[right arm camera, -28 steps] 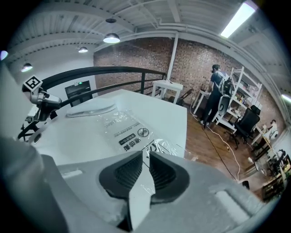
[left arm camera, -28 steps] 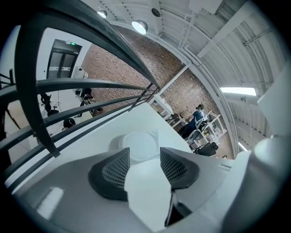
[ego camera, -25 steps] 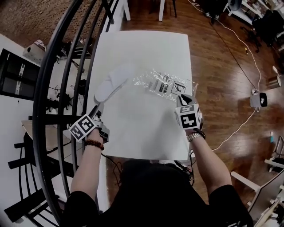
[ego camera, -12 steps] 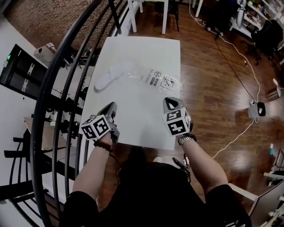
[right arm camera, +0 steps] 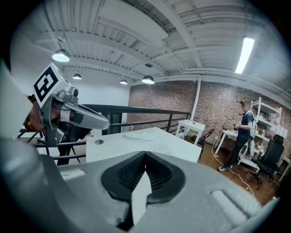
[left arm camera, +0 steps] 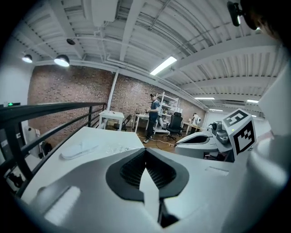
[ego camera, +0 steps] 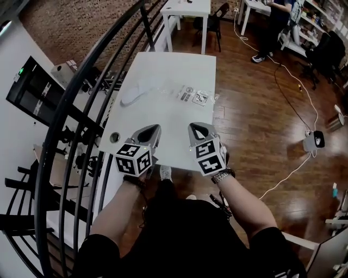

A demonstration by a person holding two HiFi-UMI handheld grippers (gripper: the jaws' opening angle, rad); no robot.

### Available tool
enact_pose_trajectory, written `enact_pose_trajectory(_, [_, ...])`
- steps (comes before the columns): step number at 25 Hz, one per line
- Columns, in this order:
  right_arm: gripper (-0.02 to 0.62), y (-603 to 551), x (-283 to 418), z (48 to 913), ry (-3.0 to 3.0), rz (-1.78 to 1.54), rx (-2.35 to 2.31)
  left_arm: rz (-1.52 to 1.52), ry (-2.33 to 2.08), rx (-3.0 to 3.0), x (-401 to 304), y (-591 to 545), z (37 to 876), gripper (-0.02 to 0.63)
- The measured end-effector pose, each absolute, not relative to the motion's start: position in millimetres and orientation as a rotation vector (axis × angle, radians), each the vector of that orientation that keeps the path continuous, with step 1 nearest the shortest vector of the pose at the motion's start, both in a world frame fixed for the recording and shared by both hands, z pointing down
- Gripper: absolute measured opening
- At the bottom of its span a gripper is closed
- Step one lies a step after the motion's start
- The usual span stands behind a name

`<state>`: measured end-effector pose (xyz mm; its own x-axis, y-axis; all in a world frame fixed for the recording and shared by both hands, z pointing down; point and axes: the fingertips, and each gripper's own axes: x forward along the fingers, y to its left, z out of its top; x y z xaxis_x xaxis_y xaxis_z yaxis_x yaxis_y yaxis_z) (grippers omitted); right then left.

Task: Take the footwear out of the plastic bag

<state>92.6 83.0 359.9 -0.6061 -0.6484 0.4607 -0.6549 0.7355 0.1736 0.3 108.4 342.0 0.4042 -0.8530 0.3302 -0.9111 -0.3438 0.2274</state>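
Observation:
A white slipper [ego camera: 136,92] lies flat on the far left of the white table [ego camera: 163,117]. Beside it on the right lies the clear plastic bag [ego camera: 191,96] with printed labels, flat and apart from the slipper. Both show small in the left gripper view: the slipper [left arm camera: 79,149] and the bag [left arm camera: 116,148]. My left gripper [ego camera: 151,130] and right gripper [ego camera: 197,130] hover side by side over the table's near edge, well short of both things. Each is shut with nothing between its jaws. In the right gripper view the slipper [right arm camera: 136,135] lies far off.
A black curved railing [ego camera: 81,108] runs along the table's left side. A round hole [ego camera: 114,137] sits in the table's near left corner. Behind are more white tables [ego camera: 187,8], a chair [ego camera: 217,21], a standing person [left arm camera: 153,118] and a white cable [ego camera: 293,92] on the wood floor.
Both grippers have pulled back from the slipper and bag to the table's near edge. The left jaws have shut and the right jaws have closed fully. Slipper and bag stay on the table.

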Motion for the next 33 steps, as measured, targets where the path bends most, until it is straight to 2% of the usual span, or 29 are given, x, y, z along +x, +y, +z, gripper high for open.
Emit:
enact_pose_trajectory(14, [-0.009,154,66,318,-2.531,-0.052,0.934,0.321,-1.539,2.432,20,170,305,0.017])
enact_pose_trajectory(33, [-0.009,250,8,302,-2.514,-0.113,1.008,0.291,-1.481,2.549,-18,263,291,0.017])
